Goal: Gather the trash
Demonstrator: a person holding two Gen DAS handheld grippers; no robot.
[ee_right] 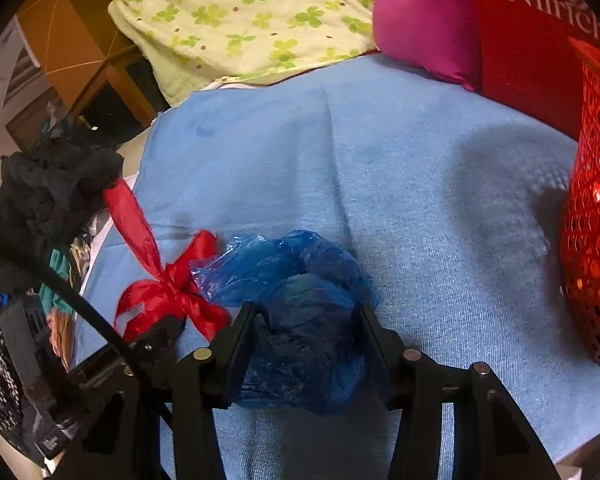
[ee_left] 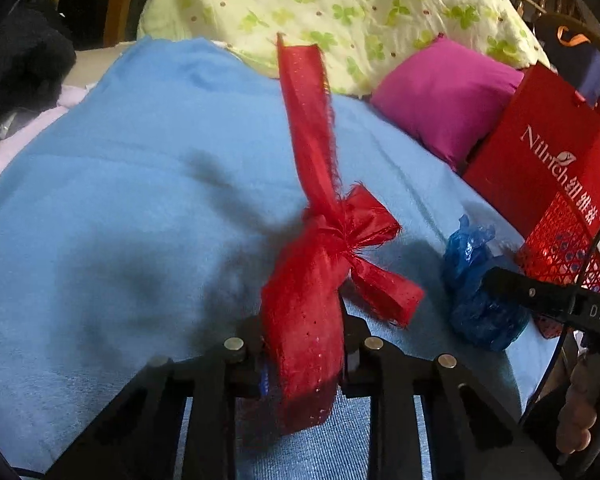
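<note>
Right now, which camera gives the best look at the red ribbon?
The left wrist view: the red ribbon fills the middle, its bow and long tail clear, one end between the left hand-held gripper's fingers. The right wrist view shows only the bow at the left edge, beside the blue plastic bag.

both views are fisheye, each looking forward and steeply down along its own tool's fingers from close above a blue blanket [ee_left: 140, 200]. the left wrist view faces the red ribbon [ee_left: 320, 240] at centre, with the blue plastic bag [ee_left: 476, 292] at lower right. the right wrist view centres that bag, ribbon at lower left. both share the green patterned quilt [ee_right: 240, 12], pink pillow [ee_right: 424, 16] and red basket [ee_right: 592, 220].
</note>
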